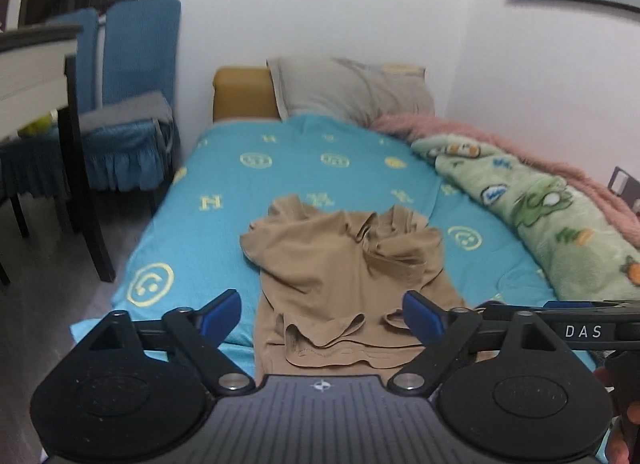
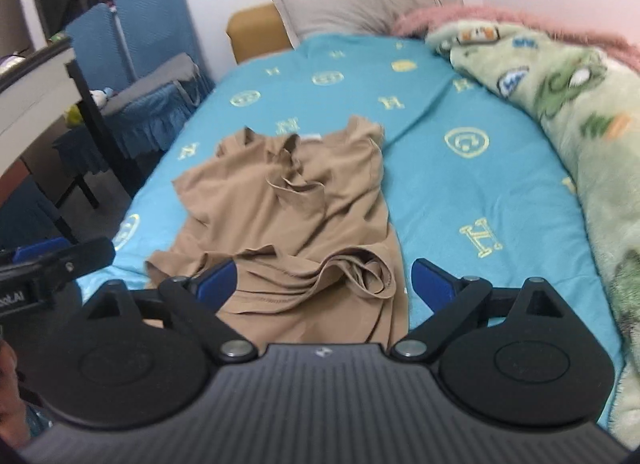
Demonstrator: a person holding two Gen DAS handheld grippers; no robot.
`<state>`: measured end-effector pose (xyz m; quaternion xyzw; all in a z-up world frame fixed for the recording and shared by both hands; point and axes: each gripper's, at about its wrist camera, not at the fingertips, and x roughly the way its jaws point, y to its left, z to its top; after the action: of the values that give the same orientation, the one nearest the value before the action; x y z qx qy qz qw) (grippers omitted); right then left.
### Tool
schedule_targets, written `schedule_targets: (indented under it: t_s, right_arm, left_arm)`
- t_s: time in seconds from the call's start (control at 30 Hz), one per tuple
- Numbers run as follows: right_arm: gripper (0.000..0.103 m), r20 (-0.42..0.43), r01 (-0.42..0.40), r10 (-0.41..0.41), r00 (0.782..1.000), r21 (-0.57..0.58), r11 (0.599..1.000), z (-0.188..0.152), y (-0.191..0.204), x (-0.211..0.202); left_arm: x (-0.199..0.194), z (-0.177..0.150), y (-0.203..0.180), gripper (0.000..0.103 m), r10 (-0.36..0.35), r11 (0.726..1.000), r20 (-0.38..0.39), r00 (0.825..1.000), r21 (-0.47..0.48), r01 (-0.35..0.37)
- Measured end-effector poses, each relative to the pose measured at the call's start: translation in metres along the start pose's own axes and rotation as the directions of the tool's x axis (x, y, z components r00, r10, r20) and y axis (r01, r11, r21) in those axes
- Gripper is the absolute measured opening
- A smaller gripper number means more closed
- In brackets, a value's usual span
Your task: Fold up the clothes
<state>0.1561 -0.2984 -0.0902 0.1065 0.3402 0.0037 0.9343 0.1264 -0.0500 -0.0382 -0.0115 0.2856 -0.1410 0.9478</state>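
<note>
Tan garment (image 1: 344, 264) rumpled mid-bed, maybe a shirt, both jaws apart, empty, bedspread (image 2: 460, 192) clear rt.

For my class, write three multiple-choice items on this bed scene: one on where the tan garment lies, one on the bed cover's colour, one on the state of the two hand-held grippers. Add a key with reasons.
1. Where does the tan garment lie?
A. On the blue chair
B. On the bed cover
C. On the floor

2. What colour is the bed cover?
A. Turquoise with yellow motifs
B. Plain white
C. Red stripes

3. What is the state of the left hand-held gripper and the right hand-held gripper?
A. Both shut on the garment
B. One shut, one open
C. Both open, holding nothing

Key:
1 B: the garment lies crumpled on the cover, in the middle of the bed.
2 A: the cover is turquoise, printed with yellow letters and smiley faces.
3 C: each gripper's blue pads stand wide apart, with no cloth pinched between them.
</note>
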Motion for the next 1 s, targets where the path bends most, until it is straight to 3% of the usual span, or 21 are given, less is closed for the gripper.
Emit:
schedule_targets:
  t_s: [0.2,0.3,0.5,0.63,0.8,0.87,0.93,1.0]
  right_arm:
    - [0.095,0.072,-0.027,0.027,0.997,0.002,1.000,-0.009,0.010,-0.045]
    - [0.095,0.110,-0.022,0.021,0.994,0.002,1.000,-0.016,0.013,-0.064]
    - [0.095,0.114,0.001,-0.004,0.993,0.029,1.000,-0.018,0.009,-0.063]
    - [0.095,0.107,0.003,-0.009,0.994,0.055,0.998,-0.017,0.005,-0.057]
    - [0.095,0.109,-0.012,0.002,0.994,0.089,0.996,-0.018,0.001,-0.058]
    - [0.095,0.111,-0.019,0.008,0.994,0.100,0.995,-0.019,0.000,-0.059]
    - [0.096,0.110,-0.023,0.012,0.994,0.104,0.994,-0.019,0.000,-0.059]
    - [0.095,0.108,-0.027,0.016,0.994,0.104,0.994,-0.019,0.000,-0.059]
  left_arm:
    - [-0.041,-0.021,0.001,0.097,0.002,1.000,0.039,0.999,-0.011,-0.001]
    - [-0.049,-0.035,0.005,0.097,-0.003,0.999,0.017,1.000,-0.040,0.003]
    - [-0.030,-0.052,0.016,0.097,-0.036,0.991,-0.118,0.992,-0.134,0.020]
    - [-0.007,-0.064,0.028,0.097,-0.141,0.958,-0.242,0.960,-0.278,0.071]
    - [0.023,-0.085,0.044,0.097,-0.274,0.883,-0.362,0.891,-0.462,0.084]
    - [0.039,-0.099,0.058,0.097,-0.362,0.799,-0.376,0.853,-0.596,0.076]
    - [0.049,-0.109,0.070,0.097,-0.406,0.719,-0.341,0.848,-0.692,0.065]
    - [0.051,-0.111,0.078,0.097,-0.421,0.664,-0.294,0.858,-0.744,0.071]
